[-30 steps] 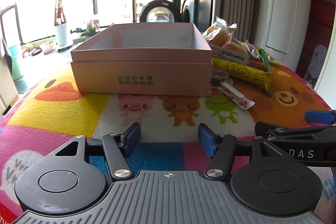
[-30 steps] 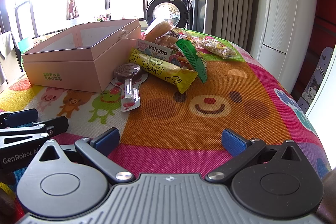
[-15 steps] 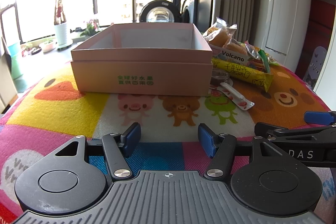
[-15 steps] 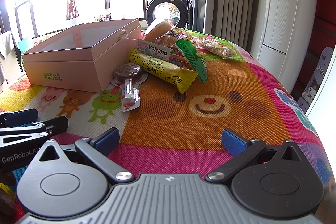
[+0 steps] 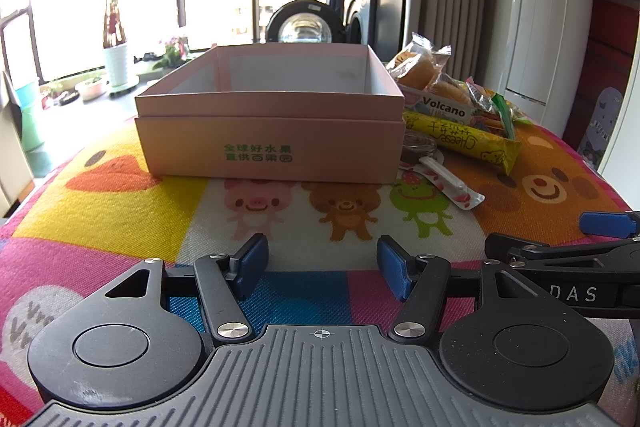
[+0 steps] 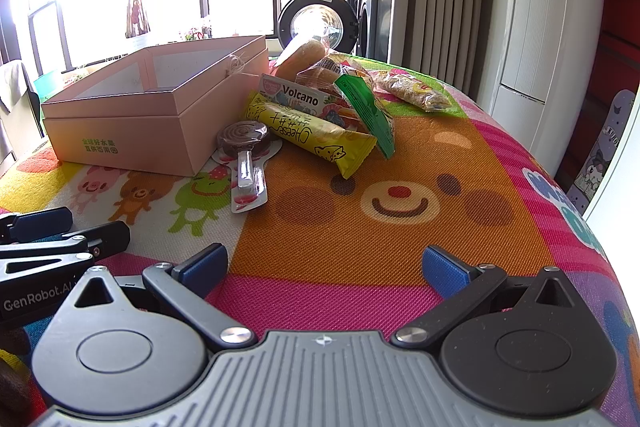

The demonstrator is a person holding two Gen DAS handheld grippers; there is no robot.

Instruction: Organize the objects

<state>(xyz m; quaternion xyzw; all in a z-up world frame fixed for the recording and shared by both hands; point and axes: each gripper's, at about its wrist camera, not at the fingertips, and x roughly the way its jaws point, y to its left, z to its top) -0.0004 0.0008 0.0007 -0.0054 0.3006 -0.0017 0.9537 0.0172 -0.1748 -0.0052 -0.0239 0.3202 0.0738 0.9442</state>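
Snack pile beside the open box, both my grippers empty

Pink box [image 5: 268,147] with green Chinese print sits left of the yellow "Cheese" bar [image 6: 310,135], which runs back-left to front-right under a "Volcano" pack [image 6: 300,95]; lollipop [image 6: 244,143] stick points at me. Left gripper [image 5: 322,261] and right gripper [image 6: 324,267] jaws spread over the mat.

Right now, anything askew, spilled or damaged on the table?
Nothing spilled or damaged. The snacks are just in a loose heap beside the pink box rather than in it: the yellow Cheese bar lies under the Volcano pack, the lollipop rests against the box's corner, and a cereal bar sits apart behind them.
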